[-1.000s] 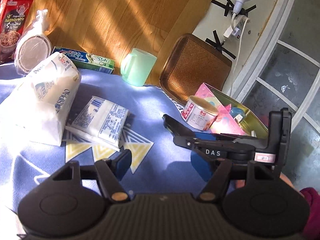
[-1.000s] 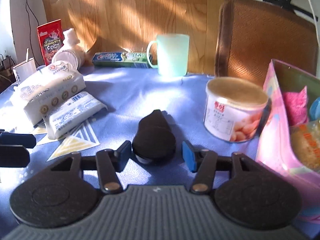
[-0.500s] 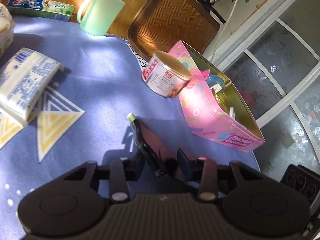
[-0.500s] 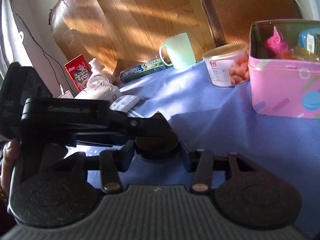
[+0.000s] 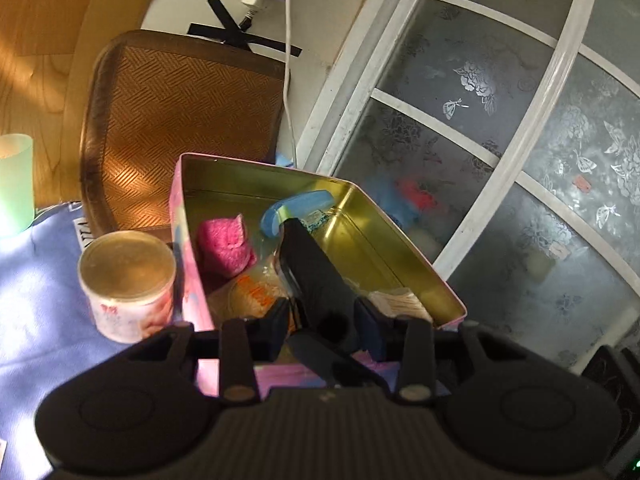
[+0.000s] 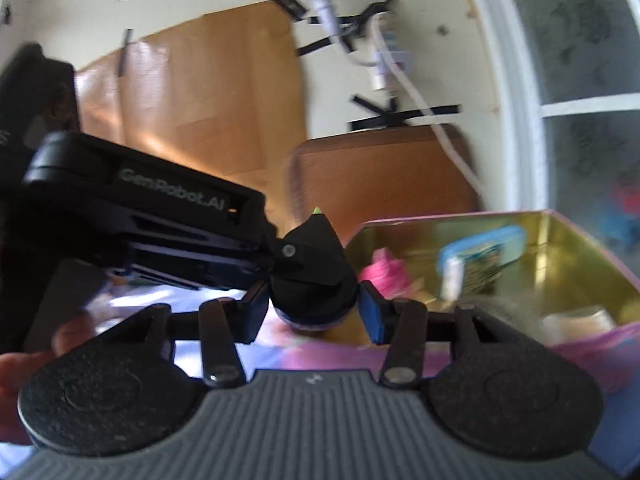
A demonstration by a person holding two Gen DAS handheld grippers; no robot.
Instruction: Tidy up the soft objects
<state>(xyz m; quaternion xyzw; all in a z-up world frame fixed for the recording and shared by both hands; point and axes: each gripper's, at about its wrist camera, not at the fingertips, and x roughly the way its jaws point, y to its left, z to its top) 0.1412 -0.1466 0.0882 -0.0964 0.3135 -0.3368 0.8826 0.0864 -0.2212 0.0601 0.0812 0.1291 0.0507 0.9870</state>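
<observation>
The left claw (image 5: pixel 323 330) hangs above the near rim of the pink tin box (image 5: pixel 404 248). Its jaws are opening, with a black pear-shaped object (image 5: pixel 312 276) between them; the pads lie close against its sides, and the object points forward over the inside of the tin. In the right wrist view the right claw (image 6: pixel 312 312) is clenched on the wide round bottom of the same black object, whose small green tip (image 6: pixel 317 211) points up, and the left claw comes in from the left and meets the object's upper part. A hand (image 6: pixel 60 340) shows at the left border, behind that claw. Inside the tin a pink soft piece (image 5: pixel 226 248) lies by the left wall, a blue packet (image 5: pixel 296 206) leans near the far wall, a clear bag with orange print (image 5: pixel 252 292) lies at the near left, and a pale bundle (image 5: pixel 400 300) lies at the near right. The gold floor along the right wall and the far left corner is bare. A round can (image 5: pixel 128 276) stands just beside the left wall of the tin, on the blue cloth of the table (image 5: pixel 40 300). The right side of the tin stands near the table edge, with the frosted glass door (image 5: pixel 520 160) behind. A green cup (image 5: pixel 14 184) stands well apart at the left, and a brown woven chair back (image 5: pixel 180 120) rises behind the tin.
</observation>
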